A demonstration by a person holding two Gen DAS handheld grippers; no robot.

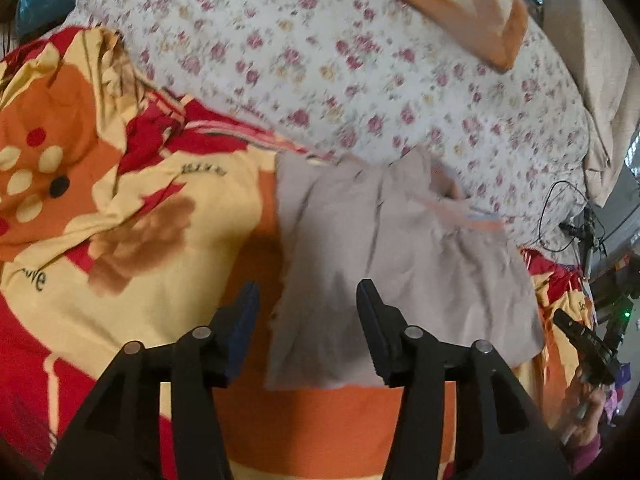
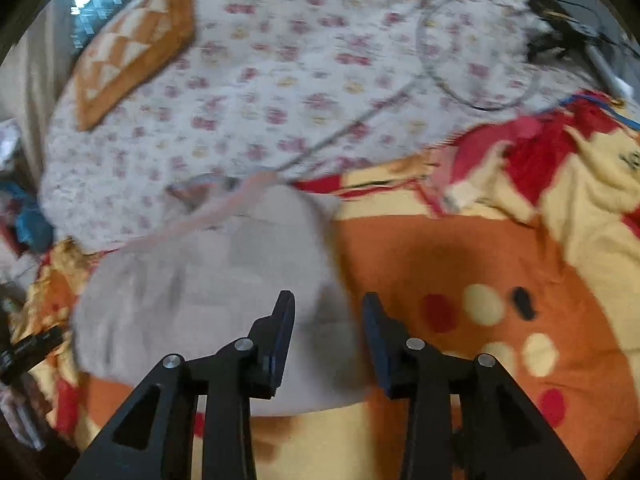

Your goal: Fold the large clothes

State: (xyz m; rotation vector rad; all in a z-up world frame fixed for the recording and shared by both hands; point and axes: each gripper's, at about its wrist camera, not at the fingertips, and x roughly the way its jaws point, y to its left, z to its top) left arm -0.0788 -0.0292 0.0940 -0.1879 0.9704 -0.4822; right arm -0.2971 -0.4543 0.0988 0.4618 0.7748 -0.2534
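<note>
Hovering part-open, empty: left claw [image 1: 308,308] and right claw [image 2: 328,320] over grey garment [image 1: 400,248]; right wrist alone catching cable loop [image 2: 472,96] on bed [image 2: 280,80].

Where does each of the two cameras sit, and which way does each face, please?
Left wrist: on the left gripper, angled down at the grey garment; its open jaws show, the right gripper at the right edge.
Right wrist: on the right gripper, angled down; open jaws show.
Shared: garment, orange quilt, floral sheet.
</note>
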